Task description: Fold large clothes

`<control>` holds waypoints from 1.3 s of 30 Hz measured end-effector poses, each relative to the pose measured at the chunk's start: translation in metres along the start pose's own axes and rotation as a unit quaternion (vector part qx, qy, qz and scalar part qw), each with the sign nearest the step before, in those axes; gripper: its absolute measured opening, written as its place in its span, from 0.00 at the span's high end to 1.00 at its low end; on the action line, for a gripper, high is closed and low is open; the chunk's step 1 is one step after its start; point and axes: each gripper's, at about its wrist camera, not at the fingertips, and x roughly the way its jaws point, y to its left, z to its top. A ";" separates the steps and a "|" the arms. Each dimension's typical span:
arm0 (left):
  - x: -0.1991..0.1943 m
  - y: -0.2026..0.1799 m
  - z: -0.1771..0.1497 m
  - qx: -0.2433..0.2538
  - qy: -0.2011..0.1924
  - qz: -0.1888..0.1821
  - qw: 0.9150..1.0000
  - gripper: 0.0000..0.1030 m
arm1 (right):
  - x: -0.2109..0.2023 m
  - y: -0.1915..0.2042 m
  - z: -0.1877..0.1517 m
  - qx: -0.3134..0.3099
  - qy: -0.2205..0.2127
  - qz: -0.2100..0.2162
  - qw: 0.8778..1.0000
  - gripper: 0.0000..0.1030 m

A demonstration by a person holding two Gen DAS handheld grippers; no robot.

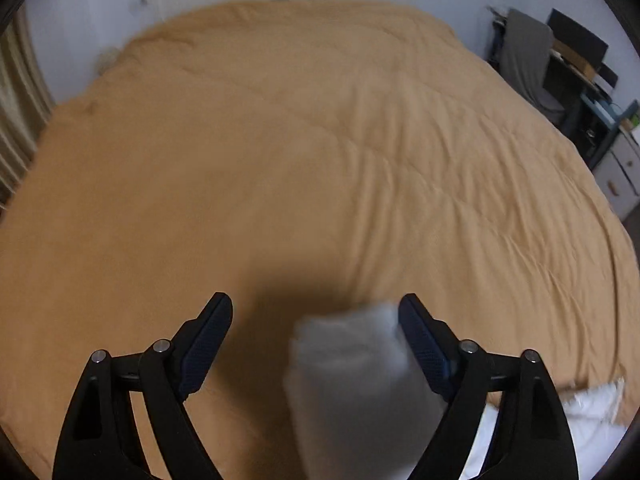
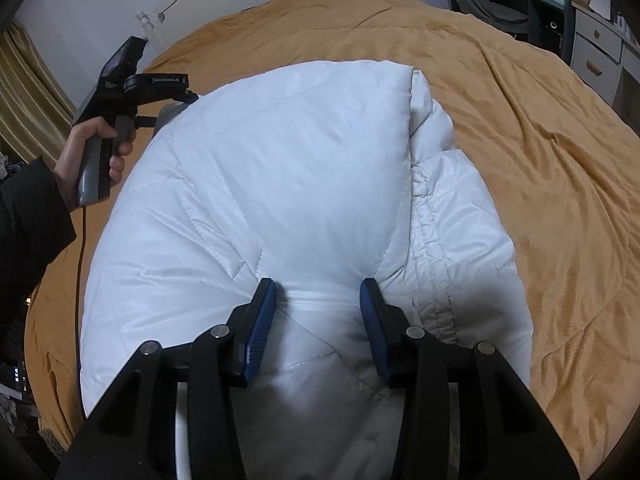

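White padded jacket [image 2: 280, 184] lies mid-bedspread [image 2: 540, 160]; we hold both the left gripper [image 1: 316, 312] and right gripper [image 2: 318, 292] spread apart.

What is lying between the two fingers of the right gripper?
In the right wrist view, a puffed fold of the white padded jacket lies between the fingers of the open right gripper, resting on the mustard bed cover.

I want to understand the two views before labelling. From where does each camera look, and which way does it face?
Left wrist: sits on the left tool, low over the bedspread, facing the far wall; its fingers and blurred white jacket cloth show.
Right wrist: sits on the right tool, looking down at the jacket; the person's left hand shows.
Shared: jacket, bedspread, desk.
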 end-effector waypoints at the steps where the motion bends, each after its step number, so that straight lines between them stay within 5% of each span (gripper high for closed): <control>1: -0.012 0.004 0.006 -0.007 -0.017 0.009 1.000 0.18 | 0.000 0.000 0.000 0.000 0.001 -0.001 1.000 0.56; 5: -0.084 0.017 0.008 -0.045 -0.057 -0.094 0.993 0.17 | 0.001 -0.004 0.000 0.008 -0.001 0.007 1.000 0.56; 10: -0.155 -0.027 -0.089 0.062 -0.020 -0.181 0.981 0.17 | -0.001 -0.003 -0.001 0.009 -0.006 0.005 1.000 0.56; 14: -0.184 -0.063 -0.206 0.174 0.008 -0.208 0.963 0.17 | -0.006 -0.006 -0.006 0.014 -0.012 0.003 1.000 0.56; 16: -0.184 -0.077 -0.266 0.225 0.022 -0.189 0.956 0.15 | -0.009 -0.012 -0.009 0.021 -0.013 0.001 1.000 0.56; 19: -0.203 -0.083 -0.316 0.267 -0.048 -0.156 0.950 0.15 | -0.014 -0.026 -0.014 0.040 -0.001 0.013 0.999 0.57; 23: -0.198 -0.085 -0.319 0.284 -0.041 -0.154 0.946 0.15 | -0.034 -0.036 -0.010 0.079 0.001 0.022 0.997 0.57; 26: -0.200 -0.078 -0.320 0.270 -0.025 -0.170 0.948 0.15 | -0.058 -0.023 0.019 0.059 -0.044 0.011 0.997 0.54; 30: -0.197 -0.082 -0.320 0.274 -0.023 -0.176 0.945 0.15 | -0.044 0.006 0.058 0.040 -0.033 0.075 0.996 0.54; 33: -0.200 -0.080 -0.322 0.273 -0.020 -0.196 0.942 0.13 | 0.004 0.005 0.058 0.023 0.017 -0.040 0.999 0.54; 34: -0.201 -0.079 -0.320 0.275 -0.016 -0.199 0.940 0.13 | 0.011 -0.002 0.053 0.024 0.019 -0.069 0.997 0.47; 36: -0.201 -0.070 -0.309 0.269 0.003 -0.221 0.937 0.13 | 0.001 -0.017 0.043 0.048 0.014 -0.126 0.991 0.21; 39: -0.201 -0.023 -0.285 0.170 0.030 -0.286 0.942 0.13 | -0.045 -0.039 0.025 0.082 -0.028 -0.148 0.985 0.18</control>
